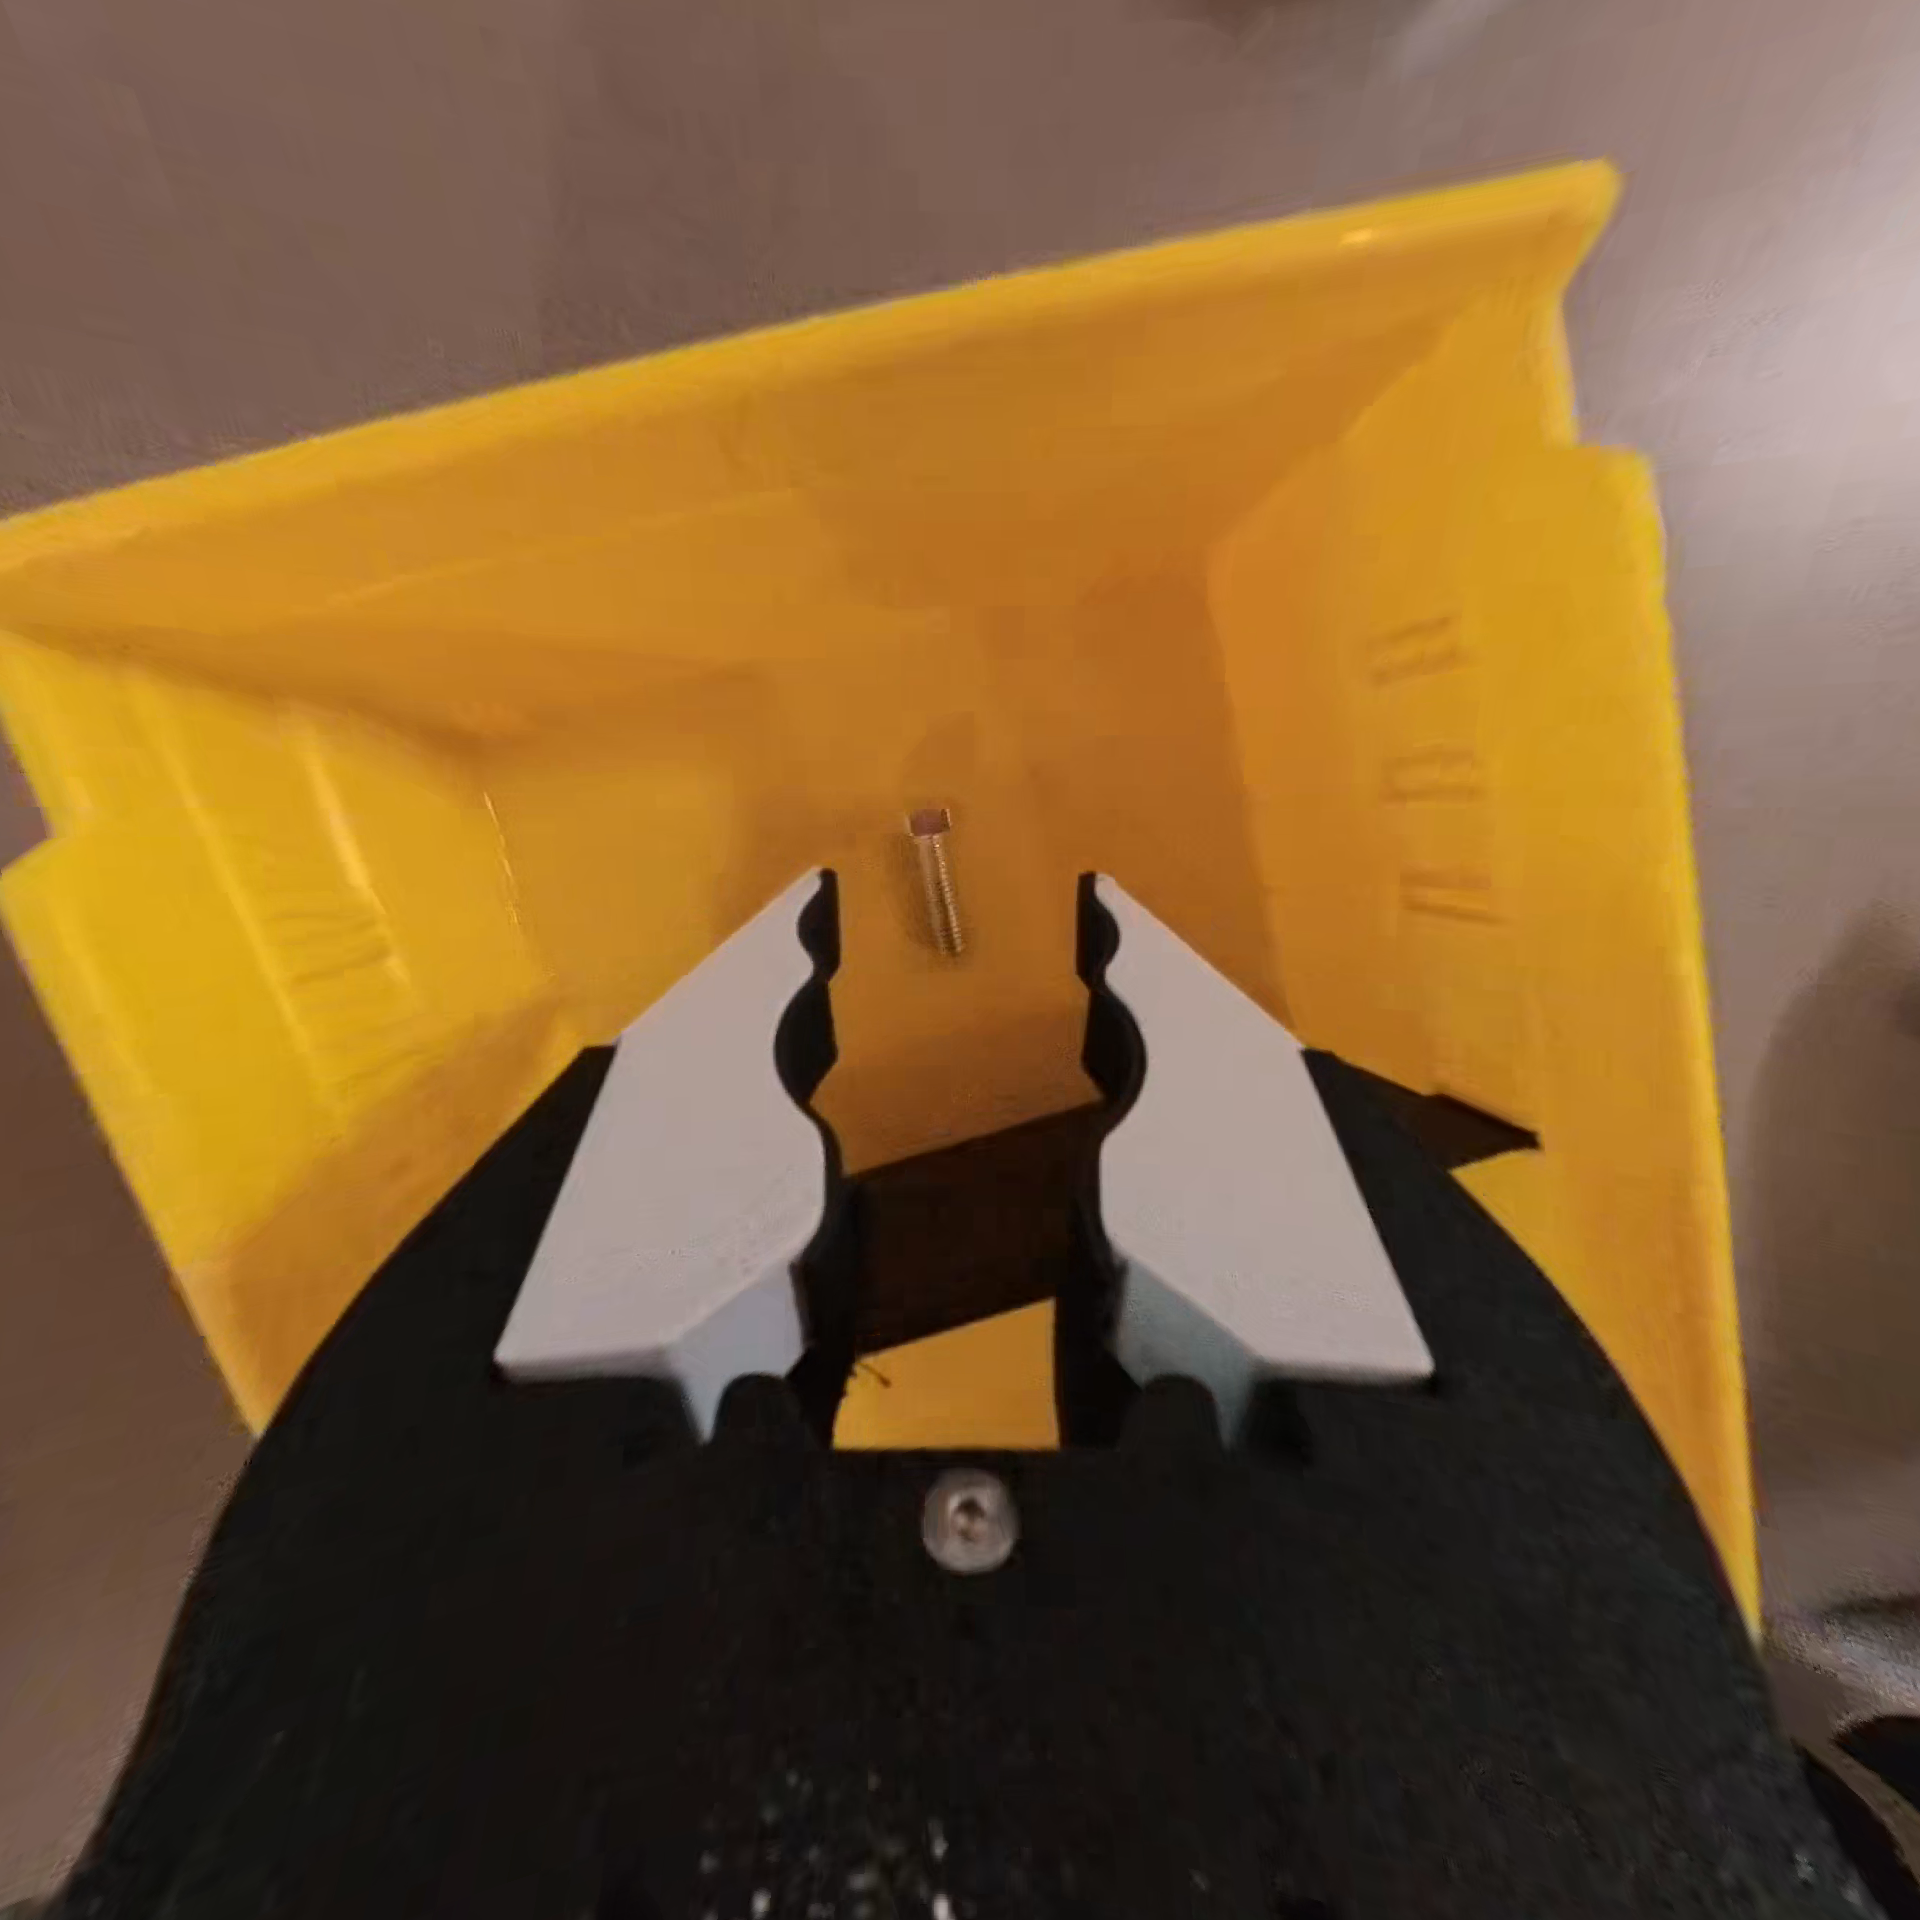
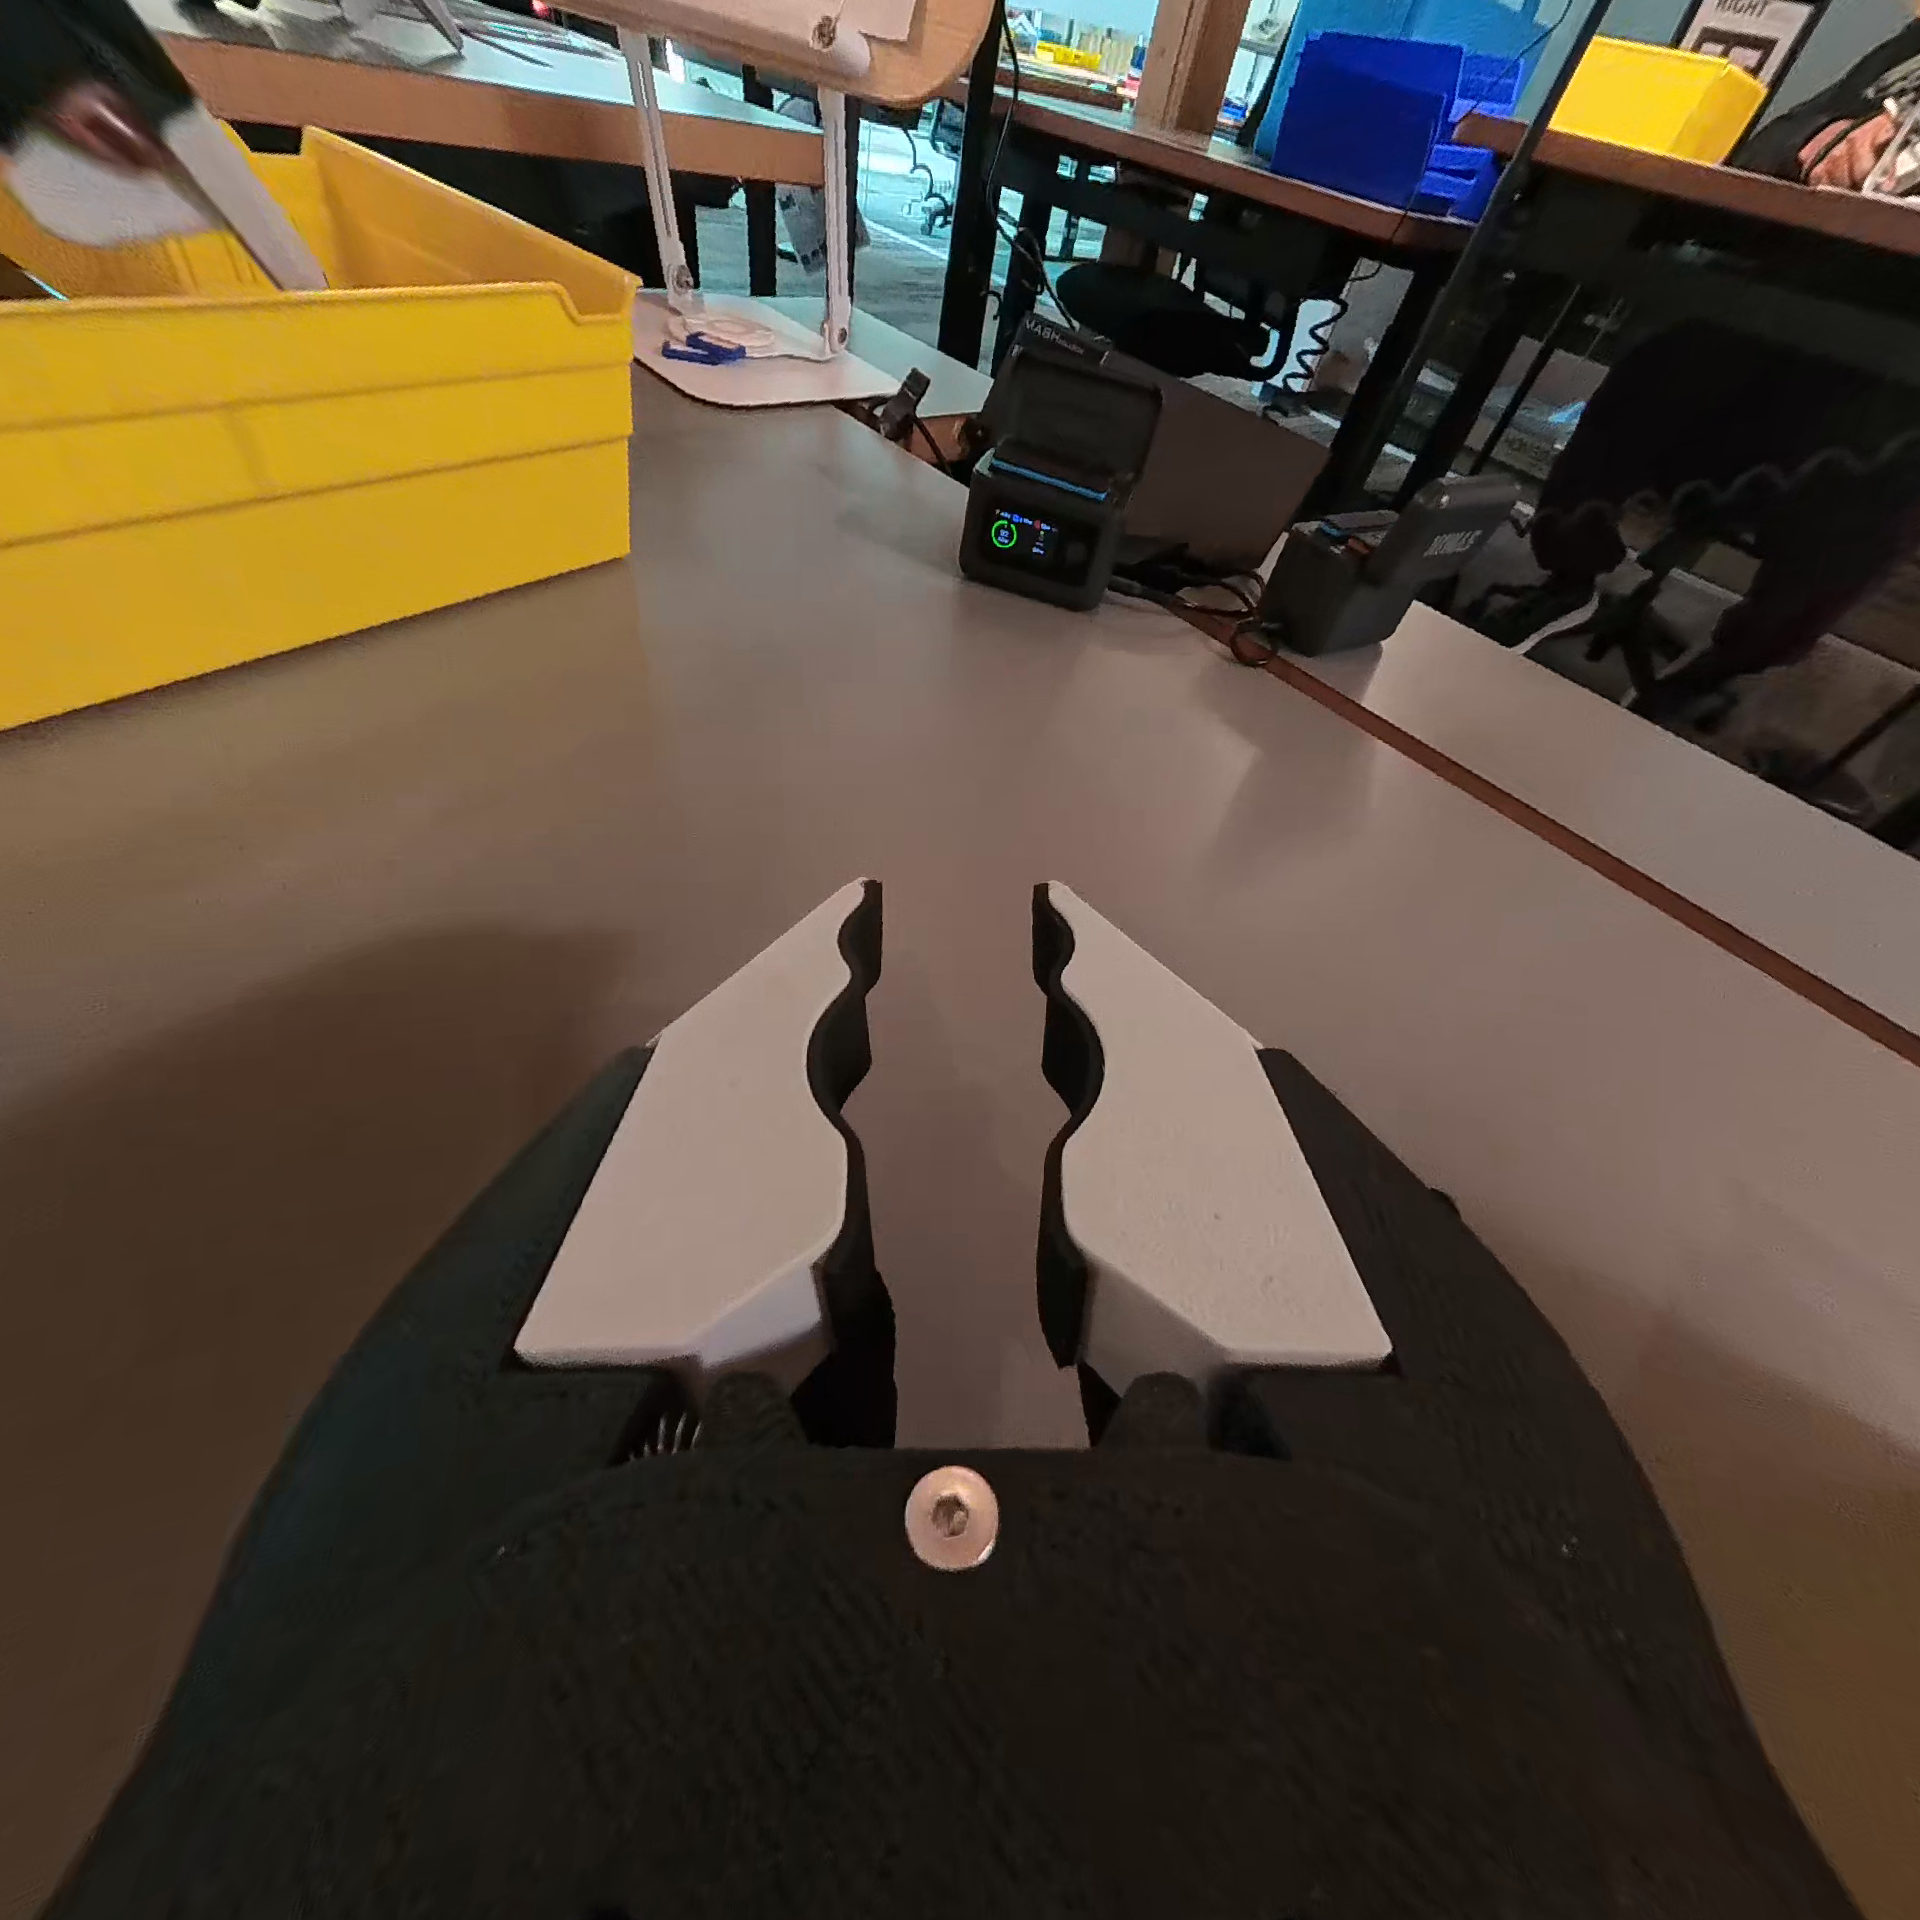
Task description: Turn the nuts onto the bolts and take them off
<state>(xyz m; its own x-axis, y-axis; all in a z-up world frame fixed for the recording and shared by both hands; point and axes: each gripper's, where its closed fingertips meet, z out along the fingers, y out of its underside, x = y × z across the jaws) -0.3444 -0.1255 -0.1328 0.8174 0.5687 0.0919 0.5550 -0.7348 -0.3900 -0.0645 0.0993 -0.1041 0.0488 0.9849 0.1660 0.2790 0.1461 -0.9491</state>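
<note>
In the left wrist view a small brass-coloured bolt [image 1: 932,881] lies on the floor of a yellow plastic bin [image 1: 1039,468]. My left gripper [image 1: 956,883] is open and empty, pointing down into the bin, with the bolt just ahead between its fingertips. No nut shows. In the right wrist view my right gripper [image 2: 956,894] is open and empty, held low over the grey table [image 2: 1039,790]. The same yellow bin [image 2: 312,468] stands at its far left, with the left gripper [image 2: 156,177] reaching into it, blurred.
A dark device with a small lit screen [image 2: 1049,499] and a dark box with cables [image 2: 1371,571] stand at the table's far edge. A white stand [image 2: 748,332] sits behind the bin. Blue and yellow bins [image 2: 1382,114] rest on tables beyond. The grippers' ends are close to 35 cm from one another.
</note>
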